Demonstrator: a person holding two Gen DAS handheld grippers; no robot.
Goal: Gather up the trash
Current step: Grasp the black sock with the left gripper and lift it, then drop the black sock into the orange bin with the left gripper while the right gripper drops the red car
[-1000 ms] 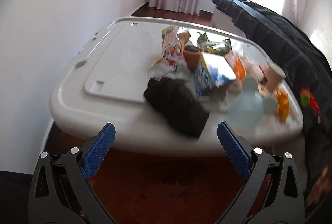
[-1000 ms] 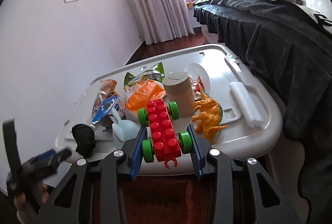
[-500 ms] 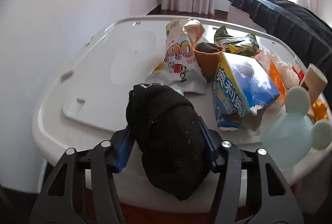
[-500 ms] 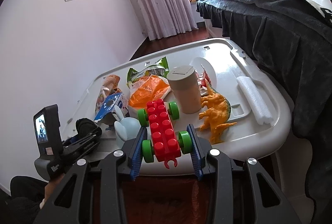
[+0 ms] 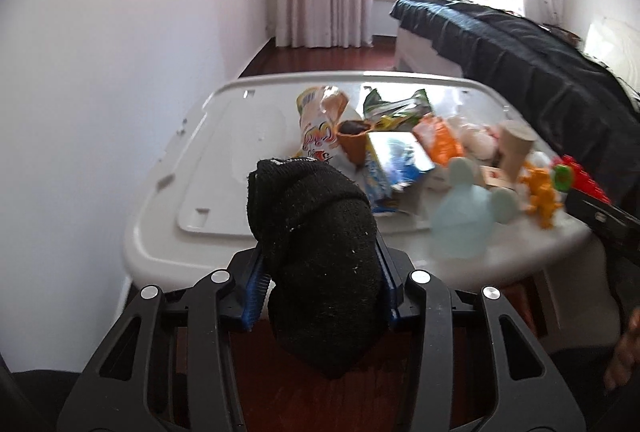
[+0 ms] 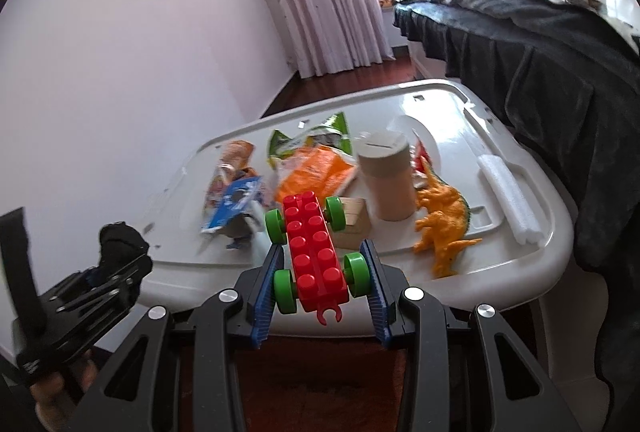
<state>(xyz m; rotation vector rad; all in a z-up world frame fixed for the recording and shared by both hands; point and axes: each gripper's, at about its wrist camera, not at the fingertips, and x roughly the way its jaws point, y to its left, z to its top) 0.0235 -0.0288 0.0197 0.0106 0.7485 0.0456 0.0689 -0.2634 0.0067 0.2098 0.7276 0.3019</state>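
My left gripper is shut on a black sock and holds it in front of the white bin lid, off its near edge. It also shows in the right wrist view at far left. My right gripper is shut on a red brick car with green wheels, held just before the lid's near edge. On the lid lie snack wrappers: a white and orange bag, a blue bag, a green bag and an orange bag.
Also on the lid: a tan cylinder tin, an orange dinosaur, a wooden block, a white foam roll, a pale blue mouse-eared toy. A dark-covered bed stands right; a white wall is left.
My left gripper closed on the black sock, lifted it off the lid and drew back. My right gripper still holds the red car and has shifted slightly.
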